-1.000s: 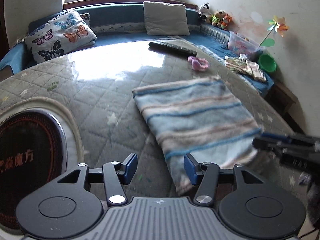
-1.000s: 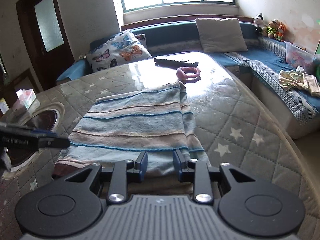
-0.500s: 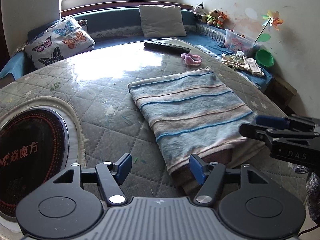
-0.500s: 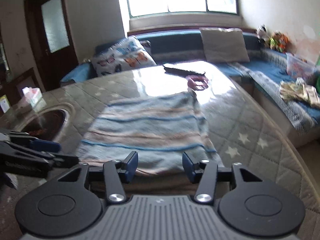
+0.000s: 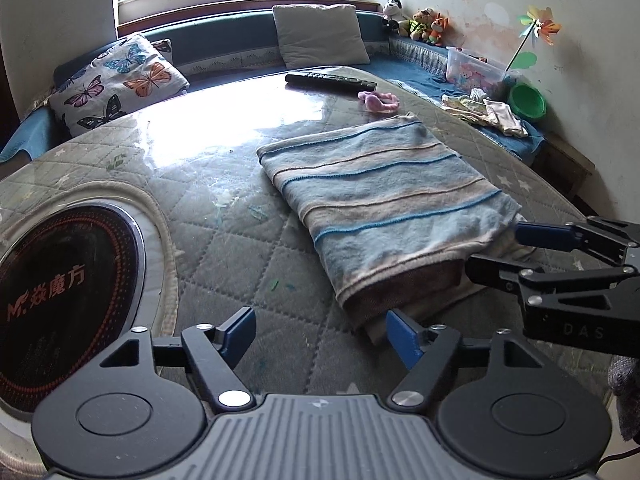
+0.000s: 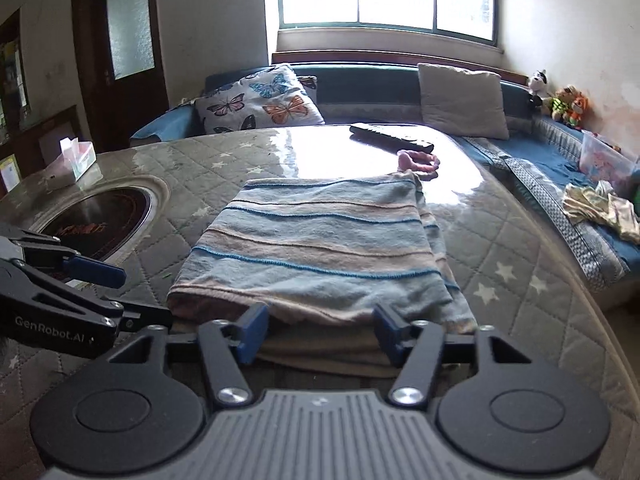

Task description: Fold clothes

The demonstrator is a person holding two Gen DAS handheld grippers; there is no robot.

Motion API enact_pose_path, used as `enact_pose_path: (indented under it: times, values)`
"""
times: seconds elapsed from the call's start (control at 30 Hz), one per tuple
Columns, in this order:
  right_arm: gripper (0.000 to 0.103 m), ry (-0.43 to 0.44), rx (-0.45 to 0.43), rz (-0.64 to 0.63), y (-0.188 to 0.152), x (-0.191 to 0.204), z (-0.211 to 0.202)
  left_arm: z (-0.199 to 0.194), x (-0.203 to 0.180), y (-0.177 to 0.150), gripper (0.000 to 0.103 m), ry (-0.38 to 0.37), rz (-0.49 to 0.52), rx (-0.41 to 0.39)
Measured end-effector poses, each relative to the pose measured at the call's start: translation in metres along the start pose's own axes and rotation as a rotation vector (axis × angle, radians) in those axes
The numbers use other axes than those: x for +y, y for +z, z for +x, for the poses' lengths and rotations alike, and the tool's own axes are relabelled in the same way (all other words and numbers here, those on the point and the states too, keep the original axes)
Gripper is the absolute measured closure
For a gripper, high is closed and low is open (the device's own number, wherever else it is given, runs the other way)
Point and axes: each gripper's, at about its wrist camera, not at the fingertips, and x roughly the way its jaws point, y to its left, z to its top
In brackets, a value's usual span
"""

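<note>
A blue and beige striped cloth lies folded flat on the quilted table; it also shows in the right wrist view. My left gripper is open and empty, just short of the cloth's near left corner. My right gripper is open and empty at the cloth's near edge, with the edge lying between its blue fingertips. The right gripper also shows in the left wrist view, and the left gripper in the right wrist view.
A round black cooktop is set into the table at the left. A remote and a pink item lie at the far side. A tissue box stands far left. A bench with pillows and loose clothes rings the table.
Both grippers opened wider and pulled back from the cloth's near edge. The cloth stayed folded on the table.
</note>
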Motion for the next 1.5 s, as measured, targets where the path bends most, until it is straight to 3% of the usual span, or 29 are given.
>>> enact_pose_path:
  times: [0.17, 0.4, 0.73, 1.5]
  values:
    - [0.019, -0.016, -0.005, 0.042, -0.011, 0.000, -0.010, -0.009, 0.001, -0.008, 0.017, 0.004, -0.005, -0.022]
    - [0.011, -0.052, 0.009, 0.042, -0.028, 0.010, -0.022, -0.022, 0.003, -0.024, 0.006, 0.010, -0.013, -0.040]
    - [0.000, -0.089, 0.016, 0.063, -0.050, 0.025, -0.039, -0.037, 0.004, -0.043, 0.000, 0.031, 0.014, -0.063]
    - [0.000, -0.105, 0.039, 0.094, -0.068, 0.048, -0.049, -0.048, 0.008, -0.075, 0.000, 0.040, -0.005, -0.025]
